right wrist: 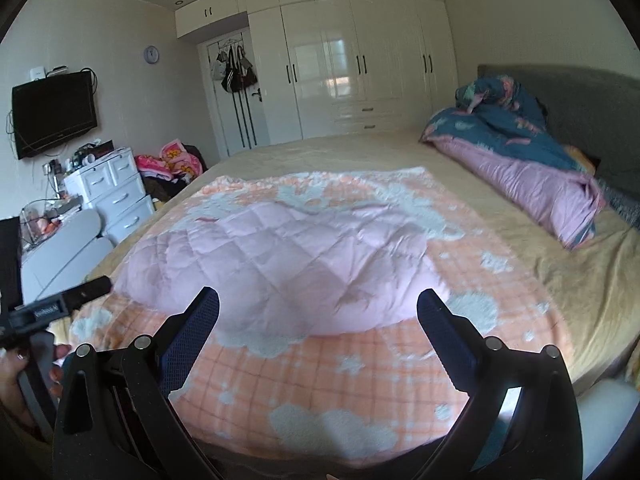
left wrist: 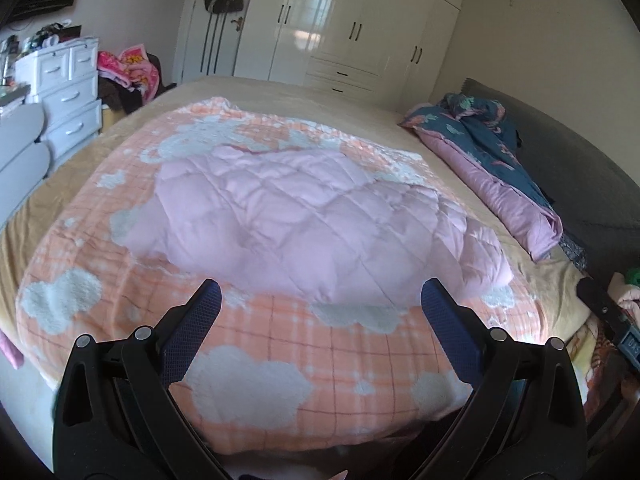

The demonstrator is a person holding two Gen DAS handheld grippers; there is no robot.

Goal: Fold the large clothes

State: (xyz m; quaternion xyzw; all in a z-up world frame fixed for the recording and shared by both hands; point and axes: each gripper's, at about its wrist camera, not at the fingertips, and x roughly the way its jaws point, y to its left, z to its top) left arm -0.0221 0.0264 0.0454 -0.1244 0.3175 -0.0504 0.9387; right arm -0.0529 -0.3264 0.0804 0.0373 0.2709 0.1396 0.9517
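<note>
Two grippers are in your hands, the left gripper (left wrist: pixel 320 300) and the right gripper (right wrist: pixel 318 304), both hanging above the near edge of the bed (right wrist: pixel 360 152) with jaws spread wide and nothing between them. Ahead of you lies the pink quilt (left wrist: pixel 288 216), padded side up and loosely bunched, resting on the orange blanket (left wrist: pixel 280 360) with white cloud patches that covers most of the beige sheet. The blanket's near hem hangs over the bed edge just below your jaws; its far edge is ruffled. At the head of the bed, against the grey headboard (right wrist: pixel 580 112), a blue duvet (right wrist: pixel 504 132) with a pink underside is heaped, well apart from the quilt, with bare sheet between them. Beyond the far side stand the white wardrobes (right wrist: pixel 360 68) and a door with bags hung on it. To your left are a white drawer unit (right wrist: pixel 116 192), a wall television (right wrist: pixel 54 112) and a pile of pink cloth (right wrist: pixel 172 160). In the right view your left hand (right wrist: pixel 16 376) shows at the lower left edge, holding its black handle.
</note>
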